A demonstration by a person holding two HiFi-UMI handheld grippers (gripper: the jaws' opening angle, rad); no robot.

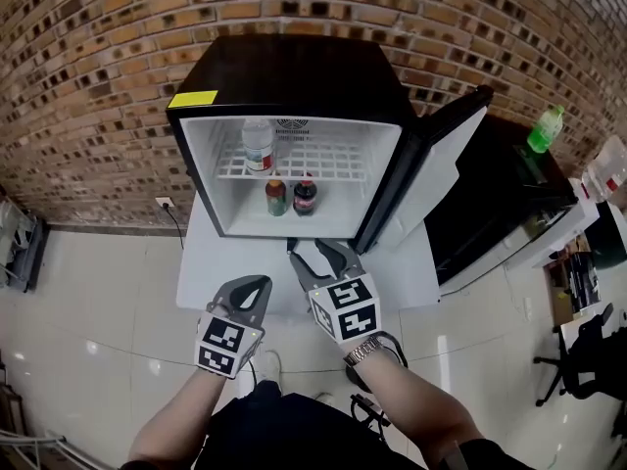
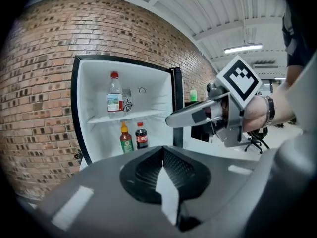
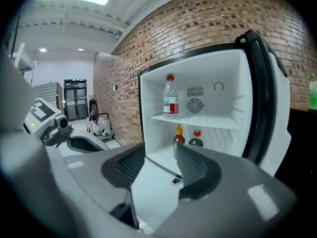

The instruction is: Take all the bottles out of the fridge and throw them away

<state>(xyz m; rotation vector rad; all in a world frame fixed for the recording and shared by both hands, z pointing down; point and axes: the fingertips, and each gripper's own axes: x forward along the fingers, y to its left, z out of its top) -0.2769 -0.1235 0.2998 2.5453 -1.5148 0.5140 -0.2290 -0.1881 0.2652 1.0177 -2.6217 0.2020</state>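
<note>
Head view shows all three bottles inside the open fridge (image 1: 294, 71): clear bottle (image 1: 258, 145) at the left end of the shelf (image 1: 328, 164), sauce bottle (image 1: 276, 196) and cola bottle (image 1: 305, 196) on the fridge floor. Your right gripper (image 1: 321, 256) has its jaws spread and empty, your left gripper (image 1: 255, 284) has them pressed together; nothing is thrown away yet.

I have both arms stretched forward, forearms bare. The left gripper (image 1: 257, 284) sits slightly lower and nearer my body than the right gripper (image 1: 318, 254). The two are side by side, close but not touching.

In its own view, the left gripper (image 2: 162, 150) has its jaws meeting at the tips, with nothing between them. The right gripper (image 3: 161, 155) has its jaws well apart, with nothing between the pads.

The left forearm (image 1: 181, 419) angles in from lower left and the right forearm (image 1: 421, 409) from lower right. There is a wristwatch (image 1: 364, 351) on the right wrist. I see the right hand (image 2: 255, 115) wrapped round its handle.
</note>
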